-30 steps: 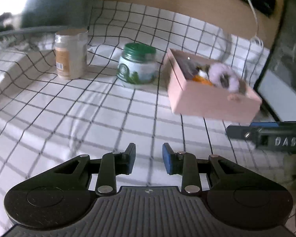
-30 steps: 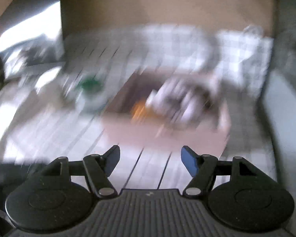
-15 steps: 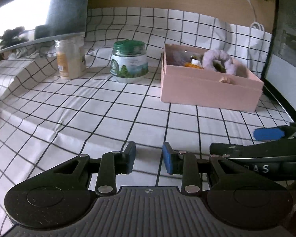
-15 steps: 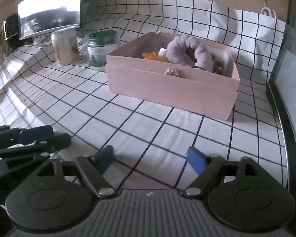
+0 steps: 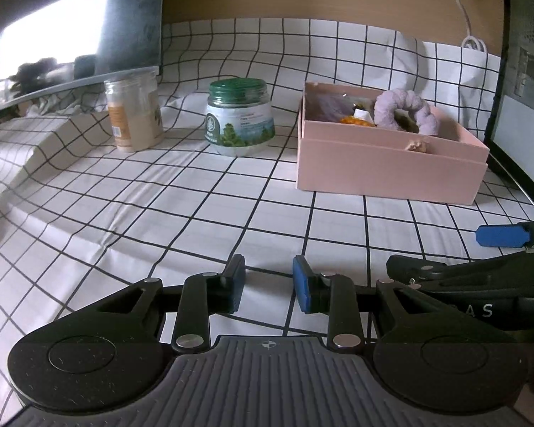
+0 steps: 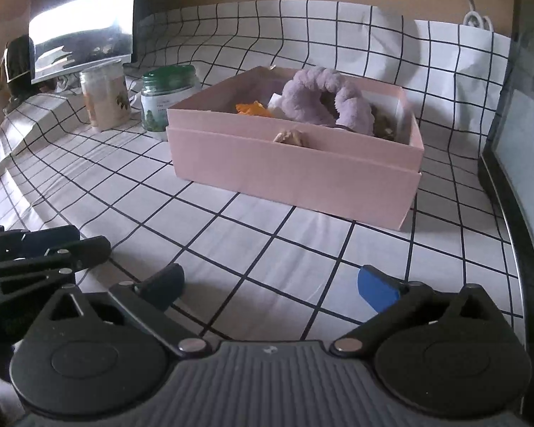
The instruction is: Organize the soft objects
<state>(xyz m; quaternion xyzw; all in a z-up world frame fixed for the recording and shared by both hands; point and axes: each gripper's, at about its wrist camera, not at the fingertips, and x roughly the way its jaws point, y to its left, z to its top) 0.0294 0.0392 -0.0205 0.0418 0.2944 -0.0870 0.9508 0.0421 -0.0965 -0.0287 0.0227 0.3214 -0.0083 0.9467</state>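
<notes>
A pink box (image 5: 388, 167) (image 6: 295, 170) stands on the checked cloth at the back right. In it lie a fluffy purple ring (image 5: 404, 108) (image 6: 325, 101), an orange soft piece (image 6: 252, 108) and a small tan piece (image 6: 290, 137). My left gripper (image 5: 268, 283) hovers low over the cloth, well in front of the box, narrowly open and empty. My right gripper (image 6: 270, 284) is wide open and empty, in front of the box. It shows at the right of the left wrist view (image 5: 502, 236).
A green-lidded jar (image 5: 240, 117) (image 6: 169, 99) and a pale jar (image 5: 133, 114) (image 6: 105, 94) stand left of the box. A monitor (image 5: 74, 32) is behind them. A dark frame (image 6: 516, 192) borders the right side.
Both grippers have pulled back and lowered toward the cloth, away from the box. The right gripper has opened wider. Both views have steadied.
</notes>
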